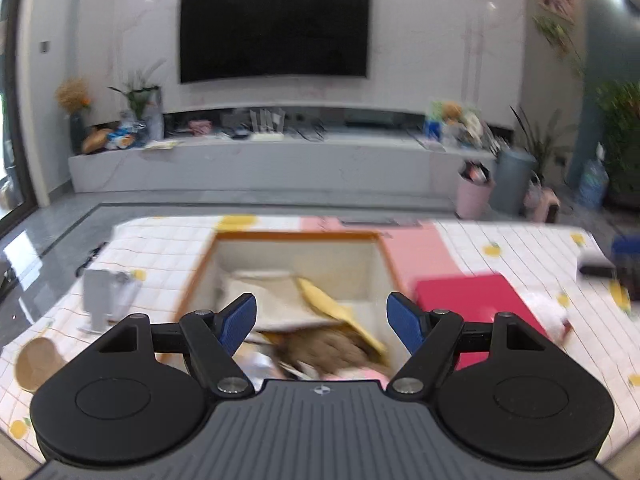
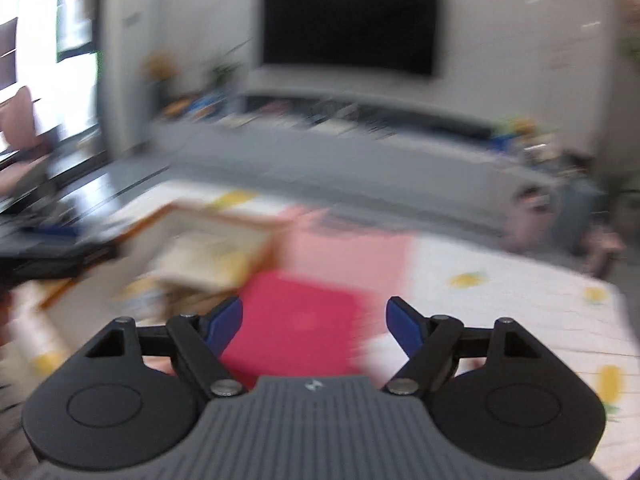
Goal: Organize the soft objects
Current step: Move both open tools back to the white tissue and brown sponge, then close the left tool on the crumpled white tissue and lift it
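The left gripper (image 1: 322,322) hangs over the open, orange-rimmed storage box (image 1: 382,250) on the lemon-print tablecloth (image 1: 520,256), jaws wide apart and empty, which fits a box used as the collecting place: a folded cream cloth (image 1: 276,300), a yellow cloth (image 1: 340,312) and something brown and furry (image 1: 328,350) already lie inside. The right gripper (image 2: 314,322) is likewise spread open and grips nothing, aimed at the folded red cloth (image 2: 296,320) lying just beside the box, probably the next soft item to go in.

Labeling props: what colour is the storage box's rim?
Orange, around the storage box with a cream interior; clearest in the left wrist view.
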Action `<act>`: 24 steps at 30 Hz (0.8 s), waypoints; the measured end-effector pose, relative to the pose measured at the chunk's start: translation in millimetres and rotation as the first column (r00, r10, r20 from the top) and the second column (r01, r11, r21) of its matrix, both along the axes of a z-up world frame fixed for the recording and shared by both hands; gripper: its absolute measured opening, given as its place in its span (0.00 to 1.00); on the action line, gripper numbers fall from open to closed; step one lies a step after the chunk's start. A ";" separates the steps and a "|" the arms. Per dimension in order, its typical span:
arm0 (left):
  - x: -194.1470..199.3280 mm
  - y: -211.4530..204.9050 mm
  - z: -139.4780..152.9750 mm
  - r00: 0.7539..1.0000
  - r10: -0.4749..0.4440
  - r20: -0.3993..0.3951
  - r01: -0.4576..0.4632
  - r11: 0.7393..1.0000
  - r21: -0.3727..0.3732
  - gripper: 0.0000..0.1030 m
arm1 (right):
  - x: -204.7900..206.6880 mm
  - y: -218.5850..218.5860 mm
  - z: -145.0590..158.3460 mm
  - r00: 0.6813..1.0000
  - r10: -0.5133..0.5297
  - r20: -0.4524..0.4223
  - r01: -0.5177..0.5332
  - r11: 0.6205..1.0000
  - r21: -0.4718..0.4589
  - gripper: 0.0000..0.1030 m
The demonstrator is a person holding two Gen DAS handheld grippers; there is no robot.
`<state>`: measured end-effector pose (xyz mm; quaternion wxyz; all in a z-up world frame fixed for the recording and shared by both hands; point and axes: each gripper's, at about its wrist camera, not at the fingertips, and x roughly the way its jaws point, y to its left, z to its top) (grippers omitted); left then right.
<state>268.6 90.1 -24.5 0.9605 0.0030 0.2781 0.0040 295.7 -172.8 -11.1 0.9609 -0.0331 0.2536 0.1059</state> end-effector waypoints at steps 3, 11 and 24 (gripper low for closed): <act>7.0 -37.8 -4.6 0.990 -0.129 -0.059 0.126 0.991 -0.050 0.85 | 20.1 -48.0 -22.2 0.983 -0.181 -0.042 0.180 0.984 -0.013 0.76; 21.6 -177.0 -18.8 0.799 -0.580 -0.160 0.601 0.751 0.273 0.86 | 63.5 -136.7 -99.2 0.869 -0.408 -0.279 0.407 0.911 -0.063 0.74; 53.8 -300.2 -141.8 0.750 -0.516 -0.414 0.629 0.364 0.687 0.87 | 72.6 -153.0 -101.0 0.849 -0.447 -0.283 0.456 0.889 -0.038 0.75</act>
